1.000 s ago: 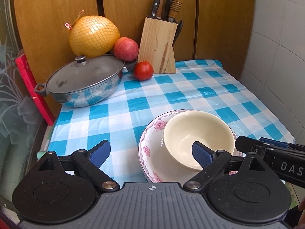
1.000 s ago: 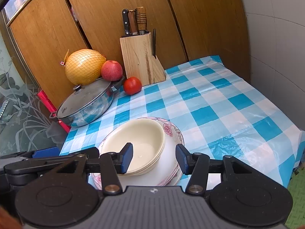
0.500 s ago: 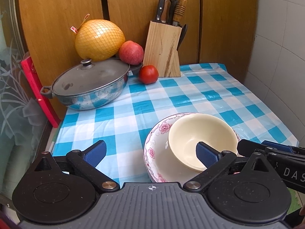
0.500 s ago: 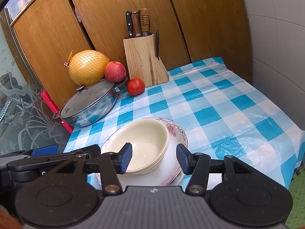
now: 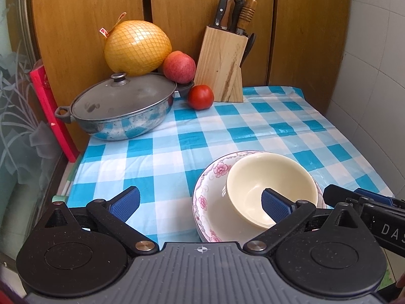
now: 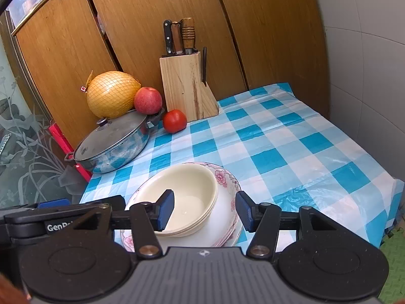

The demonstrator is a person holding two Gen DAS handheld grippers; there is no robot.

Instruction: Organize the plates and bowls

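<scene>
A stack of cream bowls sits inside pink-flowered plates at the near edge of the blue checked tablecloth. My left gripper is open wide and empty, held above and just in front of the stack; its right finger overlaps the bowl in view. My right gripper is open and empty, above the stack's near right side, its fingers either side of the bowl's rim in view. Each gripper's body shows at the edge of the other's view.
At the back left stand a lidded steel pot, a netted pomelo, an apple, a tomato and a wooden knife block. Wooden cabinet doors close the back, a tiled wall the right, a red board the left.
Both grippers have drawn back and up a little from the stack, so the table looks farther away. Both stay open. The bowls and plates have not moved.
</scene>
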